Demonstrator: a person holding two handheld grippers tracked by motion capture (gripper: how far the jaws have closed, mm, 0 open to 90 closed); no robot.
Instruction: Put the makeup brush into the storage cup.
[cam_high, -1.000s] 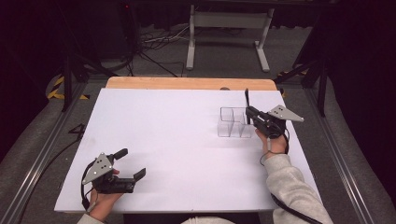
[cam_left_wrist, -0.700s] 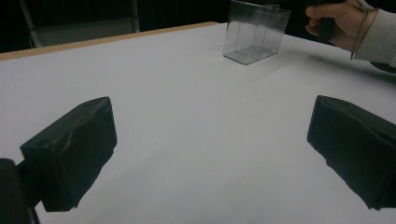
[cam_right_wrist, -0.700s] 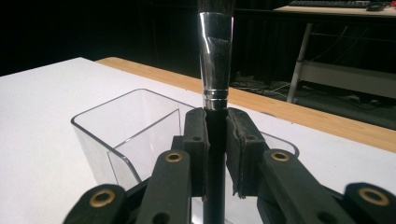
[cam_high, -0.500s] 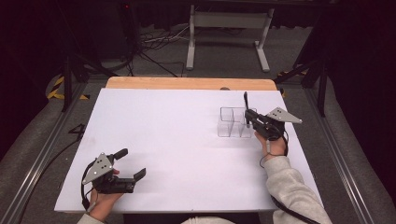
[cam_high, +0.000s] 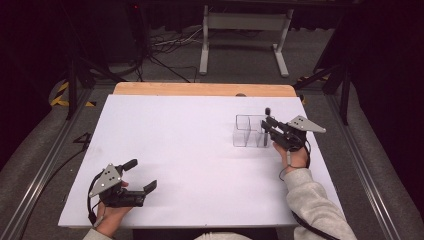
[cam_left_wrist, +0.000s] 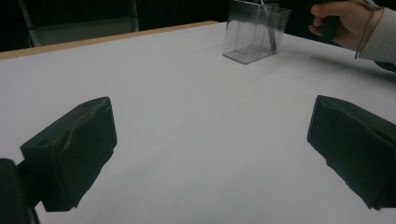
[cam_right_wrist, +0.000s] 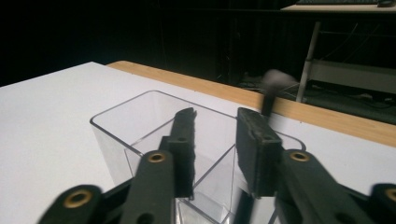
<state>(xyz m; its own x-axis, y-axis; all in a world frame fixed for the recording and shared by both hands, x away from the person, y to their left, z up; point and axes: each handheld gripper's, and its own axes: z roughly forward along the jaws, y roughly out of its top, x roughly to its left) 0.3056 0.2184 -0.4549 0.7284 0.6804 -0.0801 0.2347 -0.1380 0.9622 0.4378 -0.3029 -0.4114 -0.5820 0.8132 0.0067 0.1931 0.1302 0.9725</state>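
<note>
A clear plastic box (cam_high: 249, 131) with compartments stands on the right part of the white table (cam_high: 190, 140). My right gripper (cam_high: 267, 128) hangs over the box's right end, and its jaws have just been opening. They stand apart with nothing between them (cam_right_wrist: 215, 116). A thin dark stick (cam_high: 267, 113) with a grey blurred top (cam_right_wrist: 275, 81) stands upright in the right compartment, just behind the right jaw. The left gripper view has the stick (cam_left_wrist: 270, 32) inside the box (cam_left_wrist: 252, 32). My left gripper (cam_high: 141, 175) rests open on the table near the front left, its jaws wide (cam_left_wrist: 210, 140) over bare tabletop.
The table's far side has a wooden edge (cam_high: 200, 89). Beyond it on the dark floor stand a metal frame (cam_high: 245, 35) and cables (cam_high: 165, 50). Bare white surface lies between the two grippers.
The right jaws have parted from around the stick, and the stick's top stands lower than before, down in the box. Neither hand has shifted.
</note>
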